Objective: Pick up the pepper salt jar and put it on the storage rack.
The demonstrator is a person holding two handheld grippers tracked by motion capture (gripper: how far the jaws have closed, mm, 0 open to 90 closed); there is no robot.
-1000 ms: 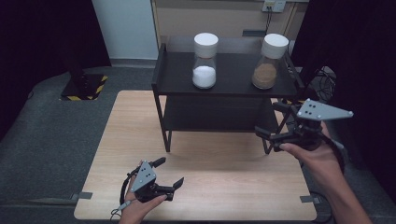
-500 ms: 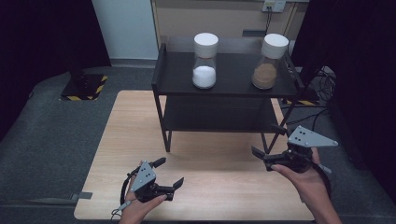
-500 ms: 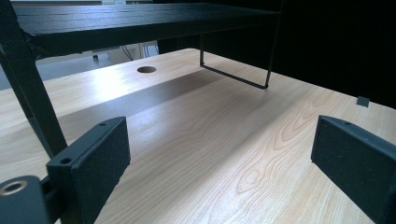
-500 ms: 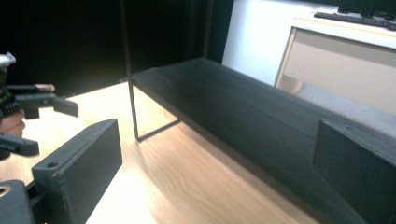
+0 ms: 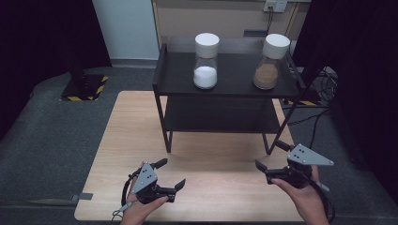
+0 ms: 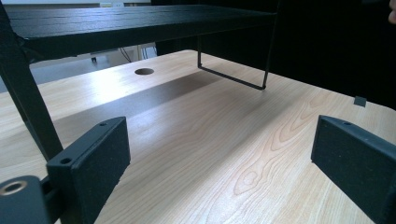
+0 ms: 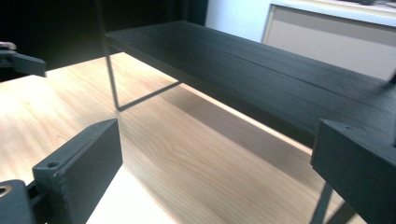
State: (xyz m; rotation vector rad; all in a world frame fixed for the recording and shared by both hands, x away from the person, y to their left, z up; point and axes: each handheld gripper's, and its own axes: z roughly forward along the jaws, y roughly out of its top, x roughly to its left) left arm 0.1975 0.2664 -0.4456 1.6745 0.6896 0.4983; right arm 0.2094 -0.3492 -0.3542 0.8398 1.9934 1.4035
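Note:
On the top shelf of a black two-tier rack [image 5: 225, 86] stand two clear jars with white lids. One jar holds white powder [image 5: 206, 63] and the other brown powder [image 5: 269, 63]. My left gripper [image 5: 171, 172] sits low over the wooden table [image 5: 136, 136] near its front edge, jaws open and empty. My right gripper [image 5: 269, 154] hovers at the front right, beside the rack's right leg, also open and empty. The left gripper view has its jaws [image 6: 219, 158] wide apart over bare wood. In the right gripper view the jaws [image 7: 215, 168] face the rack's lower shelf [image 7: 261, 79].
The rack fills the back half of the table, with its thin legs [image 5: 167, 136] at the front corners. A cable hole [image 6: 144, 71] lies in the tabletop under the rack. Dark floor and cables [image 5: 324, 89] surround the table.
My right gripper has come down from beside the rack's top shelf to just above the table at the front right. The left gripper has stayed where it was.

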